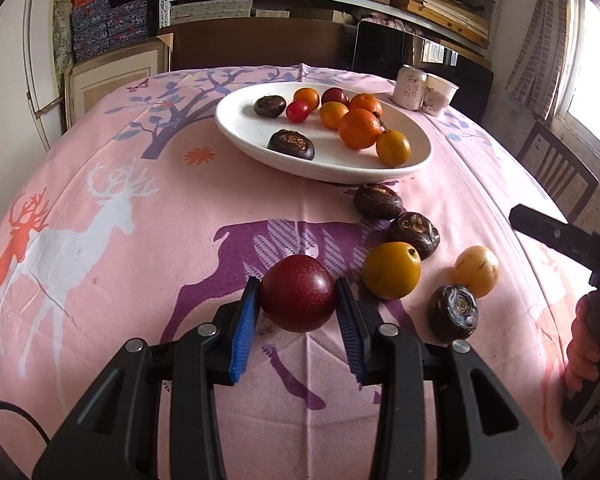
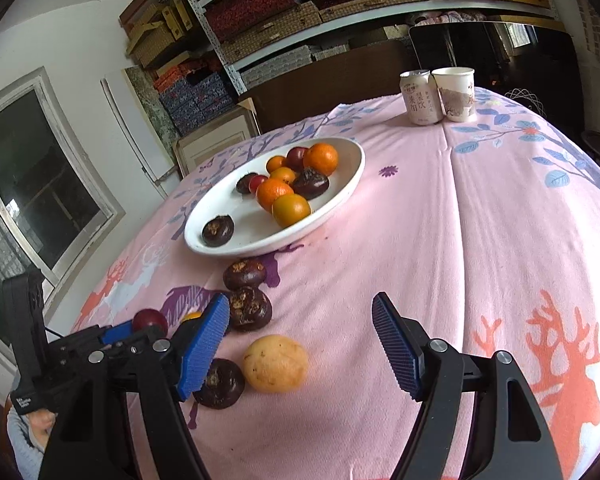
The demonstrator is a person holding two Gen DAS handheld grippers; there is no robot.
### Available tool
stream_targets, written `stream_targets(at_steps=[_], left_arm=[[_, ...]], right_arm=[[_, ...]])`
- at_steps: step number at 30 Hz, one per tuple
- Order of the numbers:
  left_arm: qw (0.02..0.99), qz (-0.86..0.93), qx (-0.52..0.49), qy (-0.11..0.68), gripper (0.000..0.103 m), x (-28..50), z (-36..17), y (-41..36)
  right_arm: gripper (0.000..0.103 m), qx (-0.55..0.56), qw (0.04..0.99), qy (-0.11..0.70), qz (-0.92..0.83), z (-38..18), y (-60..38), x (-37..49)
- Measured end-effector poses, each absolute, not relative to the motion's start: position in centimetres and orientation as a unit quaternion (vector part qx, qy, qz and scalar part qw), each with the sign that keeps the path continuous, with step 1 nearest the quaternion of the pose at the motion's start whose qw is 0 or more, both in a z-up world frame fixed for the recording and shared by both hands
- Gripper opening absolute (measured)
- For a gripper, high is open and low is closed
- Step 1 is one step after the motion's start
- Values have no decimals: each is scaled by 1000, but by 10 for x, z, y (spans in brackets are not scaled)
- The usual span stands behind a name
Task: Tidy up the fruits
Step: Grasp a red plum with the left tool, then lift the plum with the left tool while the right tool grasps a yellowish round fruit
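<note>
Left wrist view: left tool (image 1: 298, 300) clamps the dark red plum (image 1: 298, 298) for the white plate (image 1: 236, 130), while the right tool (image 2: 300, 344) hangs wide open over the bench's (image 2: 480, 220) leftover fruit.

A dark red plum (image 1: 298, 298) sits clamped between blue fingers (image 1: 244, 332). Brown chestnuts (image 1: 378, 201) and yellow fruits (image 1: 391, 269) lie loose near a white plate (image 1: 240, 128) holding more fruit.

In the right wrist view, the blue-padded right gripper (image 2: 300, 344) hides part of a dark brown water chestnut (image 2: 220, 386) and most of a small orange fruit (image 2: 191, 315), possibly a kumquat.
</note>
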State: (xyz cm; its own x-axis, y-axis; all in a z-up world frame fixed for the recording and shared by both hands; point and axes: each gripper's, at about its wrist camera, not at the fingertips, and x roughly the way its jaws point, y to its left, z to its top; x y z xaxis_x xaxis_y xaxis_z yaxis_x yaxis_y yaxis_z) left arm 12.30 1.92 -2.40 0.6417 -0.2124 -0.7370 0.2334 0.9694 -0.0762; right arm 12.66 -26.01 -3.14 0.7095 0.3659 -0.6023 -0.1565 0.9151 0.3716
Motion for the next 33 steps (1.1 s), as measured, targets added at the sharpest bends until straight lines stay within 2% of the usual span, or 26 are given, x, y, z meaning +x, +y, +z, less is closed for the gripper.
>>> stream_targets(at_steps=[8, 11, 13, 18, 33], left_arm=[[908, -116, 19, 403, 37, 123, -24, 19], [909, -110, 23, 402, 37, 123, -24, 19], [909, -109, 23, 402, 37, 123, -24, 19], [910, -104, 28, 400, 37, 123, -23, 18], [930, -69, 49, 358, 37, 115, -12, 19]], right_arm=[[72, 104, 899, 388, 173, -40, -237, 126], [62, 91, 888, 413, 182, -46, -229, 130], [52, 96, 879, 429, 185, -52, -229, 134], [44, 93, 878, 432, 185, -53, -227, 133], [42, 115, 885, 407, 193, -45, -236, 131]])
